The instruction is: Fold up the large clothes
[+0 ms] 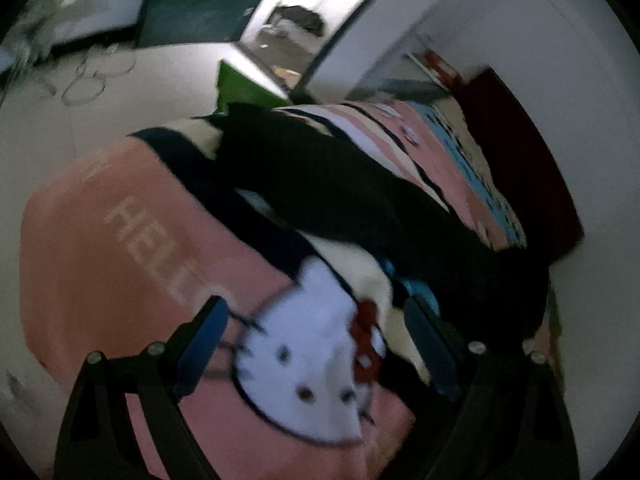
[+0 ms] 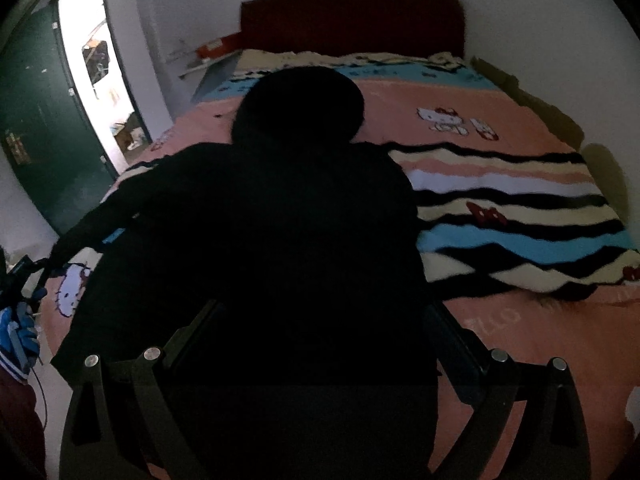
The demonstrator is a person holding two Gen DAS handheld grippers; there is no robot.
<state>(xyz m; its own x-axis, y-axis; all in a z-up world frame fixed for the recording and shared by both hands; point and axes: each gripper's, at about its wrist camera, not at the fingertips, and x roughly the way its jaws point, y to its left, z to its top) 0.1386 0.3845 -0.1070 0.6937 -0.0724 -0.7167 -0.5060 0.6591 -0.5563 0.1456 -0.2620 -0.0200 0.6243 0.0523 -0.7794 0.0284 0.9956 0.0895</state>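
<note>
A black hooded garment (image 2: 280, 220) lies spread flat on the bed, hood toward the headboard. My right gripper (image 2: 322, 312) hovers over its lower part, fingers wide apart and open, pressing on nothing. The garment's left sleeve (image 2: 80, 236) reaches out to the bed's left side. My left gripper (image 2: 24, 276) is there by the cuff, held by a hand in a blue and white glove (image 2: 18, 332). The left wrist view is blurred and tilted: my left gripper (image 1: 314, 308) is open over a cat-face print, with the black garment (image 1: 320, 184) just beyond its right finger.
A pink cartoon bedspread (image 2: 460, 120) covers the bed, with a striped wavy blanket (image 2: 520, 208) to the garment's right. A dark red headboard (image 2: 352, 20) stands against the far wall. A green door (image 2: 36, 120) hangs open at the left. Something green (image 1: 240, 84) lies past the bed's edge.
</note>
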